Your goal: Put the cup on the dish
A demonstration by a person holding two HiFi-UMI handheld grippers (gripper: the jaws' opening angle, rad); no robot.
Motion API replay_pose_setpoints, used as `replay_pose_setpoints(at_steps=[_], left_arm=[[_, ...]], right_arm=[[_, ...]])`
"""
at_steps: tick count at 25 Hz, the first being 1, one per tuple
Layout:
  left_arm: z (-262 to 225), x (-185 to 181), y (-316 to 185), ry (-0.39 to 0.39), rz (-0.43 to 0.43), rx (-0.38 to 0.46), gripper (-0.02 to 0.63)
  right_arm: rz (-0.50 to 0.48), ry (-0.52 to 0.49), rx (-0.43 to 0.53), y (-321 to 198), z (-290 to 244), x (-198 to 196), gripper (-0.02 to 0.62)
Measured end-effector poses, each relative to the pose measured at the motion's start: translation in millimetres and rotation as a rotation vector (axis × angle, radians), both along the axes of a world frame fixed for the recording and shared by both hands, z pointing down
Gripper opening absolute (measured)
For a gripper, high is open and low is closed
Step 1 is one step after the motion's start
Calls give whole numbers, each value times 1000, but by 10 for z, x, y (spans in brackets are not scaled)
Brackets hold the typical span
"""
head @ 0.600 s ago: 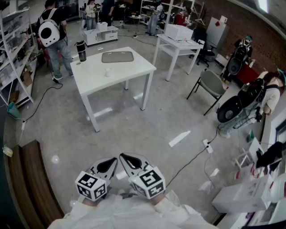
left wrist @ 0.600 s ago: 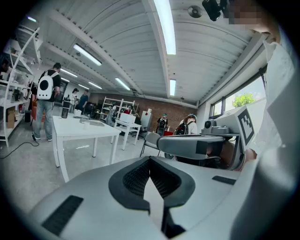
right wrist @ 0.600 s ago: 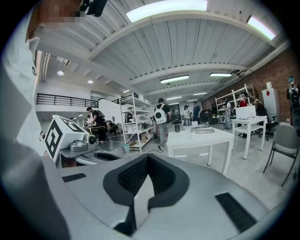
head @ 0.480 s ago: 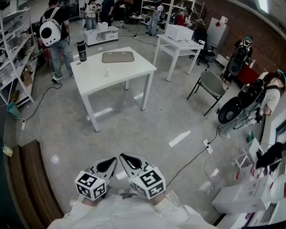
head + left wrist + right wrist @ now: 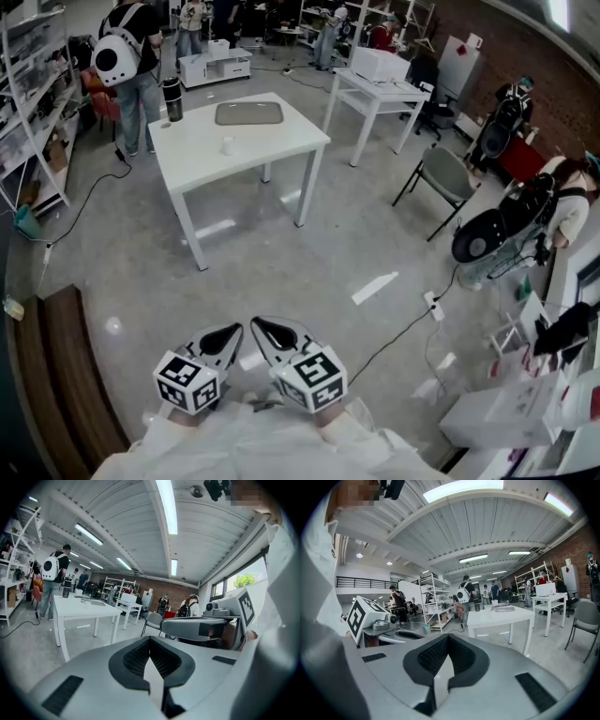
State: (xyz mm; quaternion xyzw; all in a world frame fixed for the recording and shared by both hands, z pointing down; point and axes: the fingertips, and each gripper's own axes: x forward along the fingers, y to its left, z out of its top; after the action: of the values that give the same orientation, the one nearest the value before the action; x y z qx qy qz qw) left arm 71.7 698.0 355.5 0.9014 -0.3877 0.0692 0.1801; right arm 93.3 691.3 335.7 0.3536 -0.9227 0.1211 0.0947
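Head view: left gripper (image 5: 229,334) and right gripper (image 5: 263,331) side by side, close to the person's body, over grey floor (image 5: 309,272), tips nearly touching each other. Both gripper views: jaws pressed together, nothing between them, both empty. Cup (image 5: 228,144) small, white, upright on white table (image 5: 281,150), well apart from both grippers. Dish (image 5: 248,113) grey, flat, on the same table, farther back; cup stands near it, not touching, on the side toward the person. Dark bottle (image 5: 172,99) at the table's far left corner. Person with white backpack (image 5: 120,59) just beyond that corner. Grey chair (image 5: 448,176) to the right.
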Motion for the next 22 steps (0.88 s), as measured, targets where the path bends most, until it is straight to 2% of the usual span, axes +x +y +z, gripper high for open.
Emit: replay_pose_setpoints(at_steps=[6,13,18,22], left_arm=[[9,-21,-52,-1,-19,2,9],[29,60,-103,10,-33,-23,9],[33,246,-132,17,-27,-15,9],[55,377,-121,56,-38,-31,9]], right_arm=[[4,-38,-55,-51,107,68,14],[-22,-25,-15,-54,73,78,14],[-53,-68,-31,-10,65,122,14],[-57,-75,-67,15,140,272,14]])
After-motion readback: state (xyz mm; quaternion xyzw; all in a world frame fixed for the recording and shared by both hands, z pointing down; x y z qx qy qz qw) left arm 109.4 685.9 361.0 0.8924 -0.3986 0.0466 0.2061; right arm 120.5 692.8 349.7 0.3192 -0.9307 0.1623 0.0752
